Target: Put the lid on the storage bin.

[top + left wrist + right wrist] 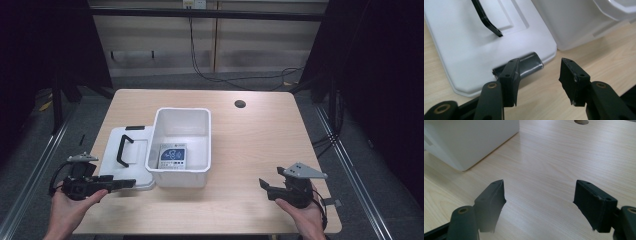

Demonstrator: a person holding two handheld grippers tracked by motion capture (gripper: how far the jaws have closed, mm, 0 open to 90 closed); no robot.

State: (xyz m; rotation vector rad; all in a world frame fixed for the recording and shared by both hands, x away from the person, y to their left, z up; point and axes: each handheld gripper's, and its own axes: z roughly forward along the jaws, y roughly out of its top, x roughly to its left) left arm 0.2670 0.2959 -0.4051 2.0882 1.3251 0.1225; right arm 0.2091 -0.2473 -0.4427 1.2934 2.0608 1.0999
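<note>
So here's my setup: a white lid (131, 159) lies flat on the wooden table (260, 145), tucked right against the left side of an open white bin (181, 146). The lid has a black handle (123, 150) across its middle and a dark latch (529, 65) on its near edge. Inside the bin I can see a small blue-and-white packet (172, 157) on the bottom, too small to read.

My left gripper (129, 183) is at the near corner of the lid, pointing toward the bin. In the left gripper view its jaws are roughly half open, and one fingertip (512, 72) sits right in front of the latch. I can't tell if it's actually touching the latch or just hovering over it. The other jaw is out over bare table, just past the lid's corner. Nothing is pinched between them.

My right gripper (264, 186) is well apart from all that, over the near right part of the table. In the right gripper view its jaws stand wide apart over plain wood, with the bin's corner (464, 165) off to the upper left. It holds nothing.

There's also a dark round hole (240, 104) in the table toward the far side.
</note>
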